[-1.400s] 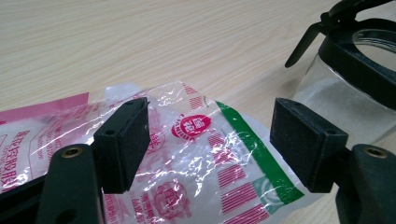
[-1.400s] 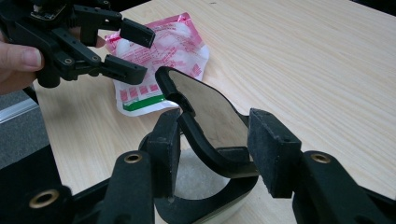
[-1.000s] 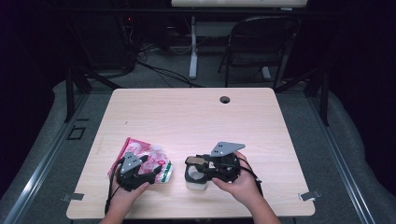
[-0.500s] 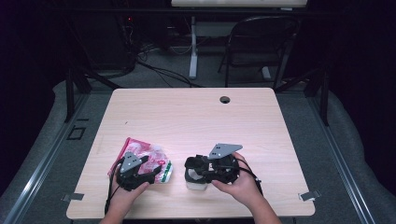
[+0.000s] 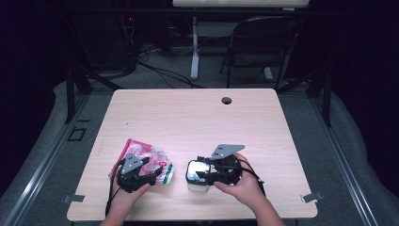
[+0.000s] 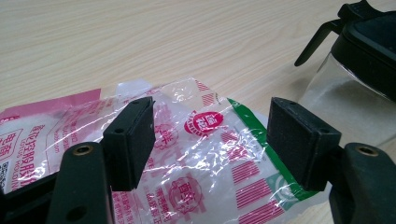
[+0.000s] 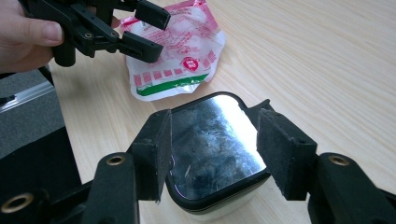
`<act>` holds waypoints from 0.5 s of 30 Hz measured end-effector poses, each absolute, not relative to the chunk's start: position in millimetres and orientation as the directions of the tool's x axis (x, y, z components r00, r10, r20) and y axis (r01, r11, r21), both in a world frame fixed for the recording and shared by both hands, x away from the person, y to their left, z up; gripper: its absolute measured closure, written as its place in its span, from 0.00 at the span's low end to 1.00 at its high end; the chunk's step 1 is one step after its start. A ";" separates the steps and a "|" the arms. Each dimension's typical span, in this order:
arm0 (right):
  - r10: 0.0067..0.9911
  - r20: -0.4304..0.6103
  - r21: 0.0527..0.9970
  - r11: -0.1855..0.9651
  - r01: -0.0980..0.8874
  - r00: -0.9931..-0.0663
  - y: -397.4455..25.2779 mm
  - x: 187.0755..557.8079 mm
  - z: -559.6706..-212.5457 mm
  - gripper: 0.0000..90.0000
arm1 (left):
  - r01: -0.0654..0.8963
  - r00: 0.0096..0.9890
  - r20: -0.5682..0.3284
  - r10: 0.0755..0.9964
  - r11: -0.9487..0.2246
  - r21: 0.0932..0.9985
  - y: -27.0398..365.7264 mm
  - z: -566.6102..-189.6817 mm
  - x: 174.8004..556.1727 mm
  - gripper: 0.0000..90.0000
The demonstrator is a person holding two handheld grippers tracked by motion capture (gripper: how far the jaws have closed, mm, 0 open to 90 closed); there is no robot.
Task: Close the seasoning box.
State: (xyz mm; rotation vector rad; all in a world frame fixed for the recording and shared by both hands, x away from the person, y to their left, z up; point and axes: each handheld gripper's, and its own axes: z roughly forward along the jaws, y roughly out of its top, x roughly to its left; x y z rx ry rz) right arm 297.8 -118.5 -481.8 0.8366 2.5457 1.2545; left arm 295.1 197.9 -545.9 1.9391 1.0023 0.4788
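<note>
A pink, red and green clear plastic pouch point(image 5: 149, 157) lies flat near the table's front left. My left gripper point(image 5: 153, 167) hovers over it, open, with the pouch point(image 6: 201, 158) showing between its pads and nothing gripped. To the right stands a clear square container point(image 5: 195, 184) with a black-rimmed, shiny lid. My right gripper point(image 5: 200, 172) reaches it from the right. In the right gripper view the pads sit against both sides of the container's point(image 7: 205, 121) lid, so my right gripper point(image 7: 212, 144) is shut on it. The left gripper point(image 7: 154, 33) and pouch point(image 7: 182, 60) lie beyond.
The pale wooden table point(image 5: 188, 117) has a round cable hole point(image 5: 227, 100) near its far edge. A dark chair point(image 5: 263, 42) and cables stand on the floor behind. The container point(image 6: 355, 70) rises at the right of the left gripper view, close to the pouch.
My right gripper has slid a little left, closing around the container, which has stayed in place. The left gripper and the pouch have barely moved.
</note>
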 end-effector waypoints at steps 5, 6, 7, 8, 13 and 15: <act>0.577 0.088 0.777 0.471 0.419 -0.812 -120.9 299.5 -482.8 0.49 | 0.462 0.598 -0.051 0.800 -0.292 0.838 197.7 -546.2 295.3 0.36; 0.581 0.091 0.778 0.466 0.422 -0.809 -121.5 299.8 -482.7 0.49 | 0.462 0.598 -0.051 0.800 -0.292 0.837 197.8 -546.3 295.4 0.36; 0.585 0.089 0.778 0.465 0.423 -0.806 -122.4 300.3 -482.4 0.49 | 0.463 0.598 -0.049 0.800 -0.294 0.836 198.1 -546.3 295.6 0.36; 0.588 0.093 0.778 0.461 0.427 -0.804 -123.1 300.6 -482.2 0.49 | 0.462 0.599 -0.045 0.800 -0.299 0.835 198.6 -546.3 295.9 0.36; 0.609 0.099 0.780 0.443 0.441 -0.787 -126.8 302.6 -481.8 0.49 | 0.465 0.589 -0.051 0.806 -0.287 0.838 200.0 -546.5 296.6 0.36; 0.618 0.102 0.780 0.437 0.448 -0.779 -128.3 303.5 -481.7 0.49 | 0.466 0.587 -0.053 0.808 -0.283 0.838 200.7 -546.6 297.0 0.36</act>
